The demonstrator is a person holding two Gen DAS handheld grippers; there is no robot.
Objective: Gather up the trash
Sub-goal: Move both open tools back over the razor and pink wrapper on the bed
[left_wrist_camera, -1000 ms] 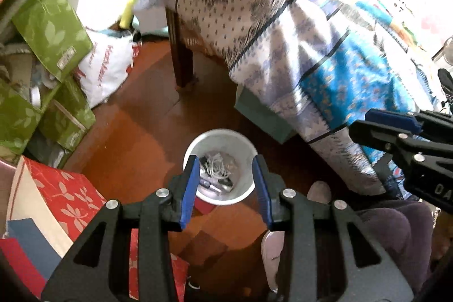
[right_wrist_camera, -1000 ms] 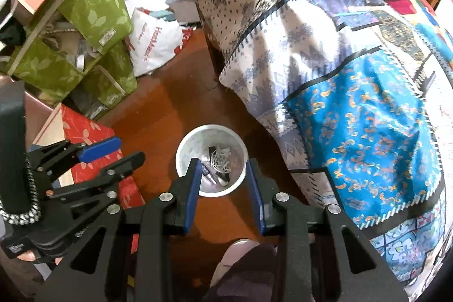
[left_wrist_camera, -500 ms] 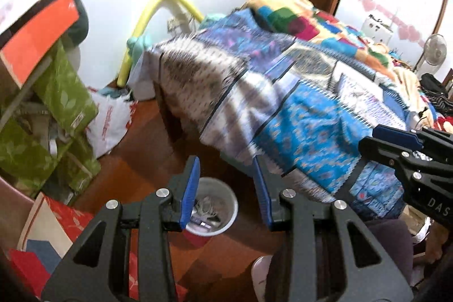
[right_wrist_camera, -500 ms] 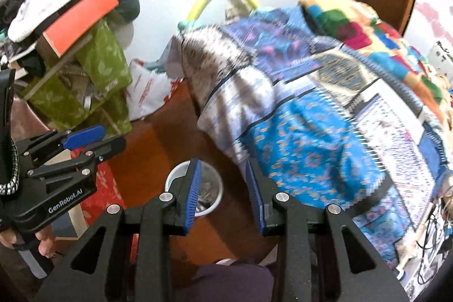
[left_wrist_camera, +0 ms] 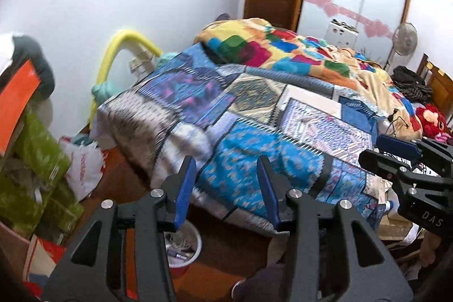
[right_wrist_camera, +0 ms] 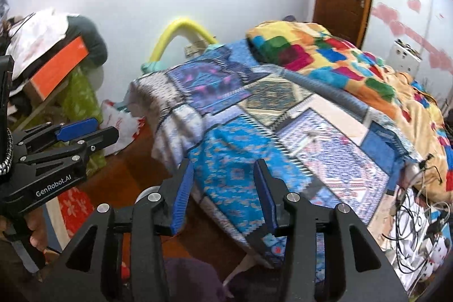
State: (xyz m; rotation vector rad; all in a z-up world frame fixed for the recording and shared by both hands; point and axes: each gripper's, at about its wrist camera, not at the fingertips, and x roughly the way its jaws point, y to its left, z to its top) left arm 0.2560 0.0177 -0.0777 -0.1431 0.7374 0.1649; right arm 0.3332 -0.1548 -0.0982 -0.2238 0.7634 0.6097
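Left tool (left_wrist_camera: 226, 188) and right tool (right_wrist_camera: 222, 188), jaws just widening and empty, hang over the patchwork bed (left_wrist_camera: 254, 109); white bin (left_wrist_camera: 195, 248) below.

"GenRobot.AI" – white print, side of left gripper (right_wrist_camera: 74, 137), right wrist view | "DAS" – white letters, cut off, body of right gripper (left_wrist_camera: 396, 157), left wrist view | plastic bag (left_wrist_camera: 83, 169) – red lettering, blurred, unreadable

A blue patchwork bedspread (left_wrist_camera: 254, 149) (paisley in places) lies beside a rainbow-blocked quilt (left_wrist_camera: 283, 47) and yellow tube (left_wrist_camera: 119, 47).
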